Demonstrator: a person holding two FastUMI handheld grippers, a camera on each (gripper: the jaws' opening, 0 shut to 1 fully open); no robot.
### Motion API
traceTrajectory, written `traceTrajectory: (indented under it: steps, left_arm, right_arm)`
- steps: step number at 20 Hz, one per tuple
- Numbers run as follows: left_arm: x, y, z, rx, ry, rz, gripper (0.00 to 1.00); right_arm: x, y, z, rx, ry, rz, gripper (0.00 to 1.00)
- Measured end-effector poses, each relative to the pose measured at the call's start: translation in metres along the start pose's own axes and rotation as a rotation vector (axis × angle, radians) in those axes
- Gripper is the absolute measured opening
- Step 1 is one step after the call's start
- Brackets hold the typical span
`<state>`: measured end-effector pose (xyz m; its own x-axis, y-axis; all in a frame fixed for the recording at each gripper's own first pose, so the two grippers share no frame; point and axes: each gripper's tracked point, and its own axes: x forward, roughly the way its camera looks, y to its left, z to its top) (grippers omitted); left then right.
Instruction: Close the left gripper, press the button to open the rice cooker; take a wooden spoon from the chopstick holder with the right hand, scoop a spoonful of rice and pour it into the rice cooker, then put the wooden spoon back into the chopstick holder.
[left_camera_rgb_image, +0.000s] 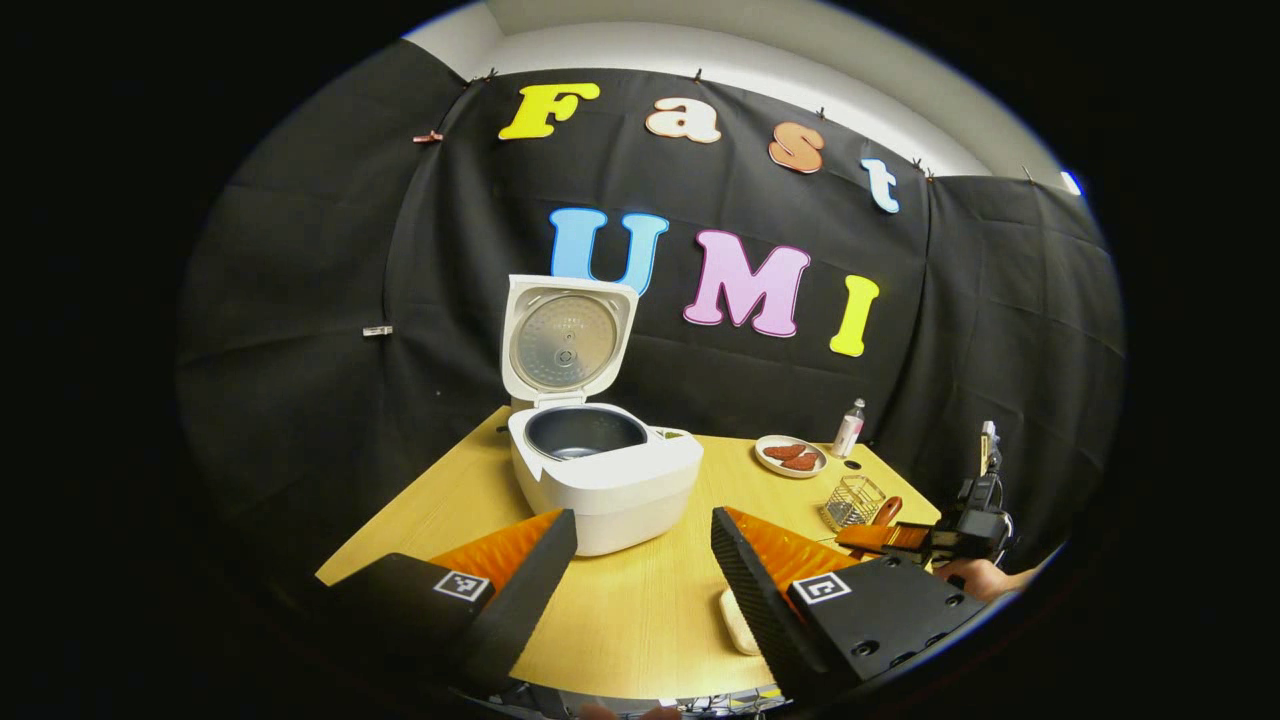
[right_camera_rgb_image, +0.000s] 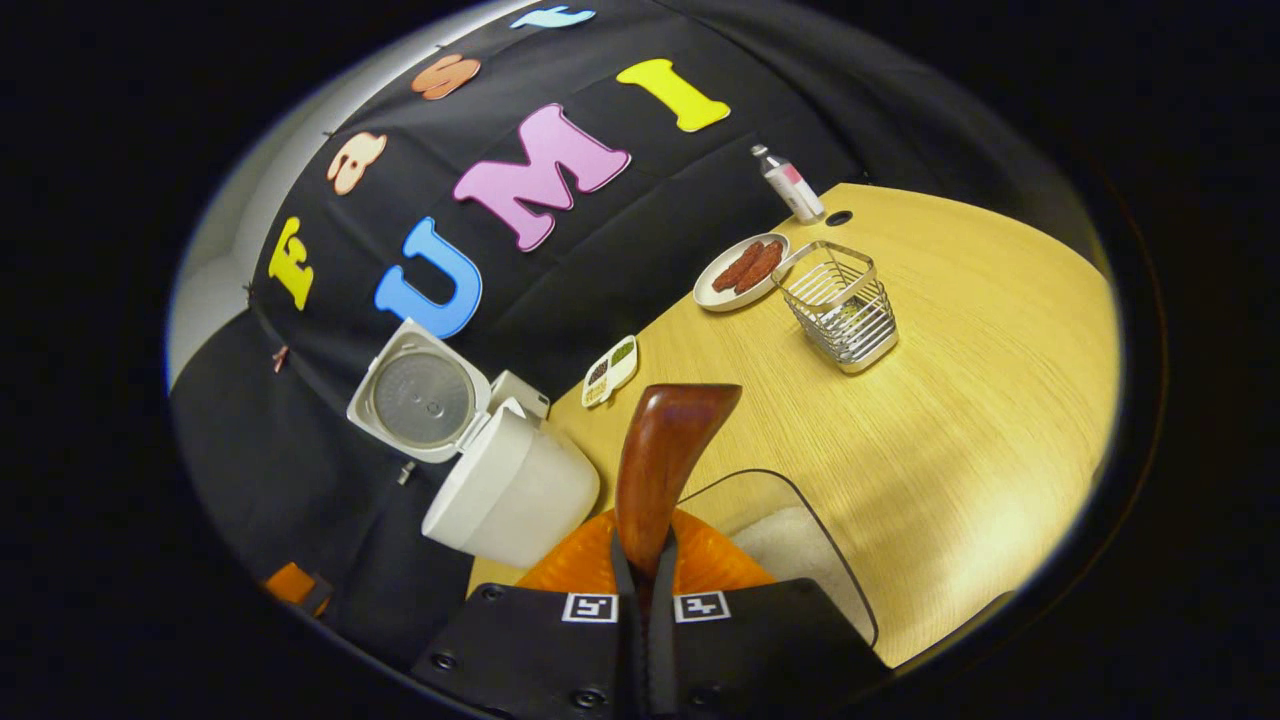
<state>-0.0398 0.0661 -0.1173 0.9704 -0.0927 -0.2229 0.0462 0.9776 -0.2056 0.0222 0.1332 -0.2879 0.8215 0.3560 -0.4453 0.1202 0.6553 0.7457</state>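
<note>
In the left gripper view, the rice cooker (left_camera_rgb_image: 605, 470) stands on the table (left_camera_rgb_image: 640, 620) toward its left, lid (left_camera_rgb_image: 566, 338) upright behind the pot. To its right lie a plate (left_camera_rgb_image: 790, 456) and, beside it at the back edge, a bottle (left_camera_rgb_image: 848, 428). The wire chopstick holder (left_camera_rgb_image: 852, 502) stands in front of the plate.

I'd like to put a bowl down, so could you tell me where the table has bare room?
Bare wood lies right of the wire basket toward the table edge, and between the rice cooker and the plate. It is crowded around plate, basket and bottle.
</note>
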Motion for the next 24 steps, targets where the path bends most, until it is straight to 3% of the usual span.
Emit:
traceTrajectory:
  steps: [8, 13, 18, 24]
  left_arm:
    - [0.002, 0.005, -0.003, -0.002, -0.003, -0.001, 0.94]
    - [0.004, 0.005, -0.007, -0.008, -0.003, -0.003, 0.94]
    - [0.003, 0.008, -0.01, -0.015, -0.004, 0.003, 0.94]
    - [0.0, 0.02, -0.013, -0.025, -0.006, 0.027, 0.94]
  right_arm:
    - [-0.008, 0.048, 0.048, 0.122, -0.06, 0.028, 0.06]
    - [0.007, 0.133, 0.085, 0.083, -0.111, 0.099, 0.06]
    - [0.039, 0.215, 0.104, 0.13, -0.124, 0.184, 0.06]
    - [0.1, 0.275, 0.106, 0.146, -0.126, 0.21, 0.06]
